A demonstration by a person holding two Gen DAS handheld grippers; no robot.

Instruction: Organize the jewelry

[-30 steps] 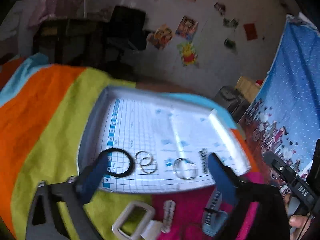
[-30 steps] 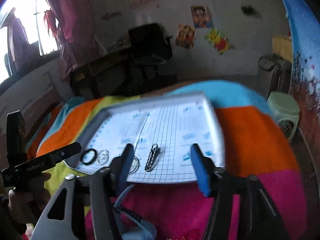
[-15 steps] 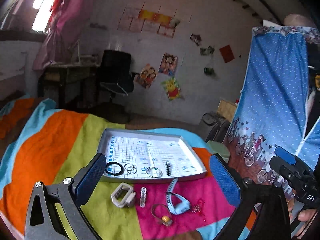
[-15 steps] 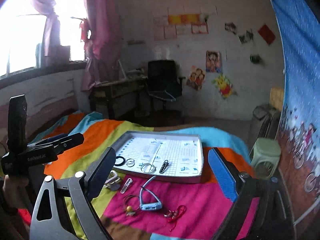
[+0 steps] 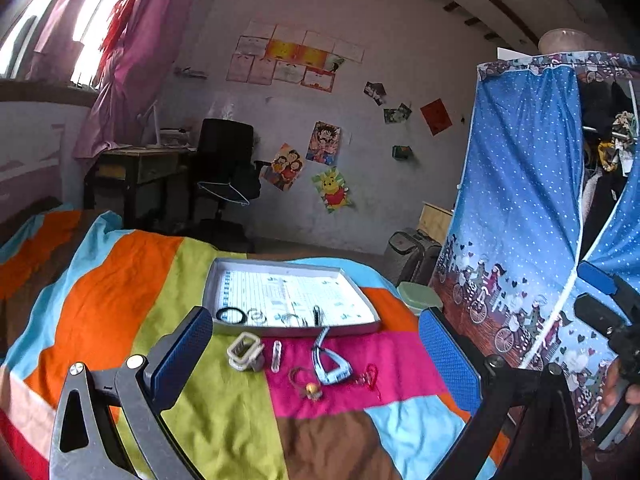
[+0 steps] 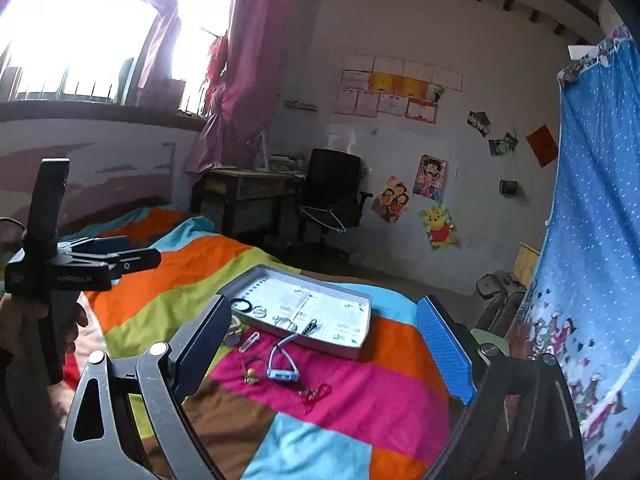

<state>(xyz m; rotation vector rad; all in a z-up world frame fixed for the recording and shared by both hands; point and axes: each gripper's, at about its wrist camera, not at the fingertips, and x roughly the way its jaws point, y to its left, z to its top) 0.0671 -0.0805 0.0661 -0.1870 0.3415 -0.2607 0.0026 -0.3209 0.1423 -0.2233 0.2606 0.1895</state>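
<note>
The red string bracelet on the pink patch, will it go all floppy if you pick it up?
Probably, yes. The red string bracelet lies in loose, uneven loops, so it likely droops. It looks thin and light, and could snag on the blanket rather than slide.

The left gripper (image 5: pixel 316 356) is held wide open above the patchwork blanket (image 5: pixel 120 304), nothing between its blue pads. A shallow grey tray (image 5: pixel 360 312) is seen further back with a black ring (image 5: pixel 231 315) and some metal hoops (image 5: pixel 258 314) lined along its near edge. Just in front of it, a pale buckle (image 5: pixel 244 351), a light-blue watch (image 5: pixel 333 368) and a red cord (image 5: pixel 370 376) are scattered on the blanket.
</note>
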